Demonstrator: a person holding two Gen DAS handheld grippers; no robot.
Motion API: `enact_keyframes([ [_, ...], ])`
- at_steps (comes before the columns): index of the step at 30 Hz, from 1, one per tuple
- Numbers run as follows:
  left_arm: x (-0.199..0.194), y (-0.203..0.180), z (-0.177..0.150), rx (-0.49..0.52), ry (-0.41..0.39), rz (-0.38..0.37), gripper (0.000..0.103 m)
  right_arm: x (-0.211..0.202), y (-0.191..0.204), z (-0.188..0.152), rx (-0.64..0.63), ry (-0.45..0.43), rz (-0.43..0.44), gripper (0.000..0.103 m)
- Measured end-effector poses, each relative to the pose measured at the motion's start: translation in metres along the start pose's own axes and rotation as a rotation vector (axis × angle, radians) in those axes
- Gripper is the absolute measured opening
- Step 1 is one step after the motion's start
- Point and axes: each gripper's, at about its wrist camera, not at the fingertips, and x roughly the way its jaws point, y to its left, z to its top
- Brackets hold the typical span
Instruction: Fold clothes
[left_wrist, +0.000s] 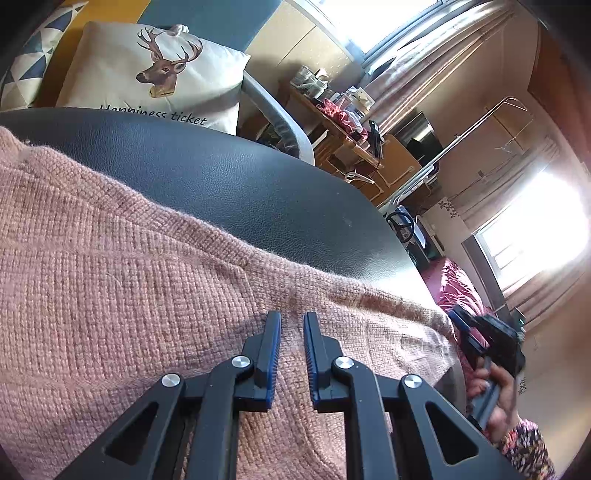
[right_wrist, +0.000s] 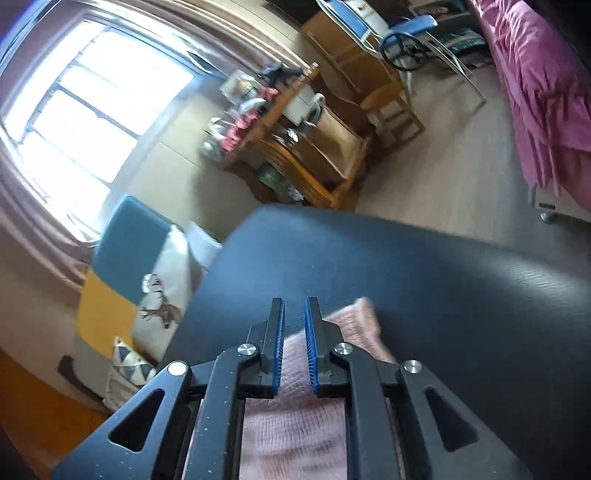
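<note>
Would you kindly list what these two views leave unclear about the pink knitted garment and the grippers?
- Pink knitted garment: left wrist view, cut off by the frame edges and the left gripper; its type and fold state are unclear.
- Right gripper: right wrist view, motion blur; whether its fingers touch the cloth is unclear.

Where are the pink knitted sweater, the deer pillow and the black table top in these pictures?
pink knitted sweater (left_wrist: 110, 258), left wrist view, on the flat knit left of the fingers.
deer pillow (left_wrist: 162, 70), left wrist view, on the printed deer head.
black table top (right_wrist: 461, 295), right wrist view, on bare surface right of the sweater.
</note>
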Motion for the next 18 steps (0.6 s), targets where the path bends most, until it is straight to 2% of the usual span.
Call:
enact_keyframes([
  [5, 0.0, -0.001, 0.0, -0.001, 0.0, 0.002, 0.012, -0.016, -0.006, -0.028, -0.031, 0.126, -0.01, 0.014],
  [8, 0.0, -0.003, 0.0, 0.002, 0.007, 0.013, 0.012, -0.03, -0.027, -0.037, 0.02, 0.034, -0.051, 0.01],
  [9, 0.0, -0.005, 0.001, 0.011, 0.012, 0.027, 0.012, -0.042, -0.034, -0.039, 0.073, -0.036, -0.096, 0.01],
  [10, 0.0, -0.007, 0.001, 0.021, 0.018, 0.042, 0.012, -0.049, -0.035, -0.041, 0.102, -0.064, -0.145, 0.015],
  [11, -0.003, -0.011, 0.001, 0.047, 0.025, 0.072, 0.012, -0.055, -0.034, -0.043, 0.121, -0.077, -0.191, 0.016],
  [13, -0.018, -0.025, -0.001, 0.122, 0.047, 0.162, 0.013, -0.069, -0.011, -0.055, 0.083, -0.068, -0.14, 0.018],
  [15, -0.048, -0.024, -0.007, 0.107, 0.039, 0.12, 0.013, -0.081, 0.02, -0.071, -0.002, -0.063, -0.092, 0.019],
  [17, -0.087, -0.014, -0.016, 0.08, 0.004, 0.083, 0.013, -0.081, 0.065, -0.098, -0.098, -0.012, -0.022, 0.021],
  [18, -0.108, -0.007, -0.021, 0.074, -0.023, 0.109, 0.013, -0.075, 0.091, -0.118, -0.148, 0.045, 0.022, 0.022],
])
